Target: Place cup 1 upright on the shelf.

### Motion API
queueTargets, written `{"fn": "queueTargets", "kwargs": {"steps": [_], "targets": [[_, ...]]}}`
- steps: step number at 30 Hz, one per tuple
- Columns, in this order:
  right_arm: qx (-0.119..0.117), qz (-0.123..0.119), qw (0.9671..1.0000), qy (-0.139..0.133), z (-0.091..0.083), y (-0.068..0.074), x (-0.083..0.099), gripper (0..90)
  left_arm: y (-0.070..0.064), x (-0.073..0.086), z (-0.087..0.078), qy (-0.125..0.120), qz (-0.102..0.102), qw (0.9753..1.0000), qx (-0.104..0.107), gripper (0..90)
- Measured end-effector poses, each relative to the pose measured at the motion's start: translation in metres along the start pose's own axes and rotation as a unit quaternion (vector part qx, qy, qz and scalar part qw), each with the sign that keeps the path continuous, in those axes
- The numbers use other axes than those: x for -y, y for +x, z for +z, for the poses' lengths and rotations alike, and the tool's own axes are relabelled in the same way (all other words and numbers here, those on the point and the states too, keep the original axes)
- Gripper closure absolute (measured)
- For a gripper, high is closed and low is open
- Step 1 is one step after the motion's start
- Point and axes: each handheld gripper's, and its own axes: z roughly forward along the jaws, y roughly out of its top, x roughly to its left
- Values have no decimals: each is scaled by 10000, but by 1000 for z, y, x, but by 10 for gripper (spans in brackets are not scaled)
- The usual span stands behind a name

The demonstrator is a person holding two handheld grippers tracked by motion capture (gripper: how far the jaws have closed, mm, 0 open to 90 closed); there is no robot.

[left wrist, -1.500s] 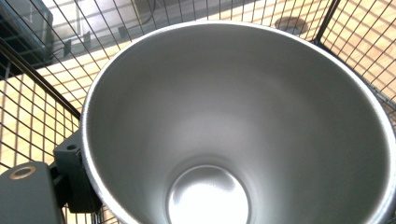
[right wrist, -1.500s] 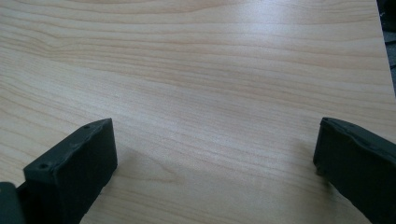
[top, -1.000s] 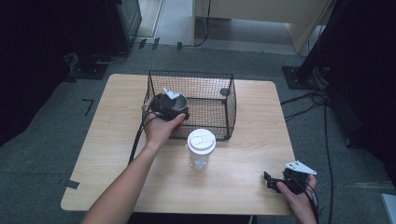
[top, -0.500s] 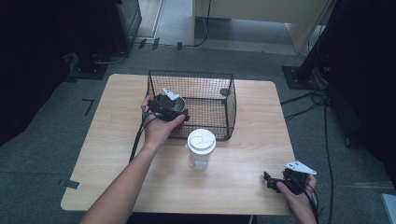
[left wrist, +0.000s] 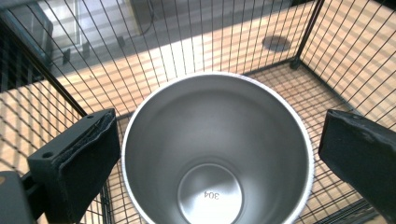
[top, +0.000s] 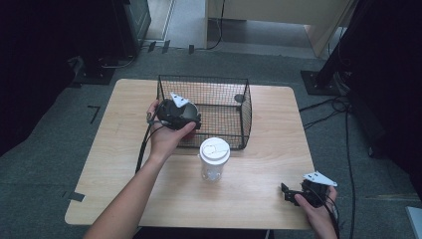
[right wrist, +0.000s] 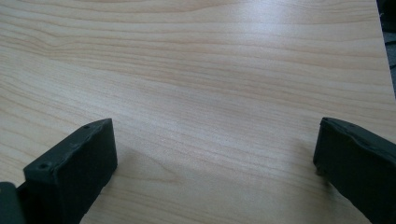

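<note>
Steel cup (left wrist: 217, 154) (empty, upright) stands inside the wire basket (left wrist: 60, 56).

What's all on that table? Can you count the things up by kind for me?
Cups: 2, a steel cup standing in the basket and a clear lidded cup on the table
Wire baskets: 1, black
Hand-held grippers: 2, left gripper and right gripper
Total: 5
</note>
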Motion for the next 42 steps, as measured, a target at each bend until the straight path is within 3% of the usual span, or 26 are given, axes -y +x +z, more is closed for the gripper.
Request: {"fn": "queueTargets", "kwargs": {"steps": [9, 20, 42], "targets": [[27, -22, 10000, 11, 0, 1, 0, 0, 3, -2, -26, -328, 4, 9994, 117, 0], [37, -23, 10000, 11, 0, 1, 0, 0, 11, 6, -56, -638, 10, 9979, 107, 0], [75, -66, 9999, 24, 1, 2, 0, 0, 38, 48, -103, -805, -197, 9965, 49, 0]]}}
